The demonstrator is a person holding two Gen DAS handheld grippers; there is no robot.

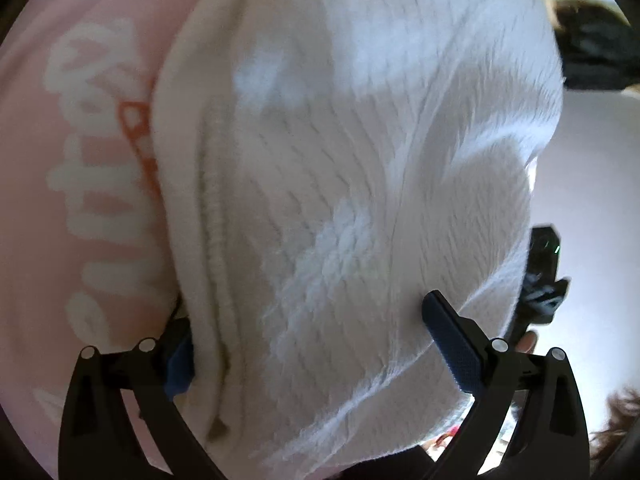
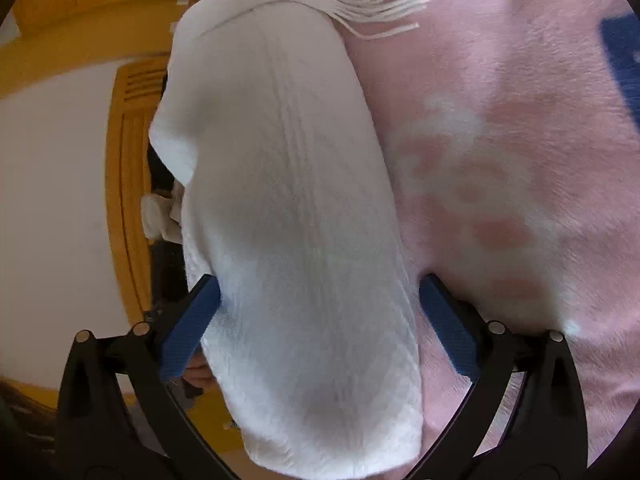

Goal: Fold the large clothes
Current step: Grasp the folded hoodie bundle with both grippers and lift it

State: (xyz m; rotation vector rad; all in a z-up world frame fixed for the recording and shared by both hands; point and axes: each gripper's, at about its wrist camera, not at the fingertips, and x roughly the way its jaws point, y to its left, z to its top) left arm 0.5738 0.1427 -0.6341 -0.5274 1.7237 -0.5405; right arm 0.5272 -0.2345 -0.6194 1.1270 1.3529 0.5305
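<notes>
Left wrist view: white knit garment [image 1: 340, 200] filling most of the frame, bunched and draped between the blue pads of the left gripper [image 1: 308, 344], ribbed texture and a cable pattern visible on its face. Jaws spread wide, right pad [image 1: 452, 344] lying against the cloth, left pad [image 1: 180, 364] half hidden behind a fold at the garment's edge; no pinch on the fabric visible. Behind and left of the garment, a pink blanket [image 1: 60, 160] with white lettering and a bit of orange print. At the right edge, a dark part of the other gripper [image 1: 542, 276] with a small green light, a fingertip [image 1: 526, 342] showing just below it. Right wrist view: same white knit garment [image 2: 288, 220] hanging long between the pads of the right gripper [image 2: 316, 320], jaws wide apart, both blue pads just beside the cloth without squeezing it. Fringe [image 2: 376, 16] of white strands lying at the top on the pink blanket [image 2: 520, 160], which carries faint pale and reddish prints. To the left, a white wall [image 2: 52, 200] and yellow wooden trim [image 2: 124, 160].
</notes>
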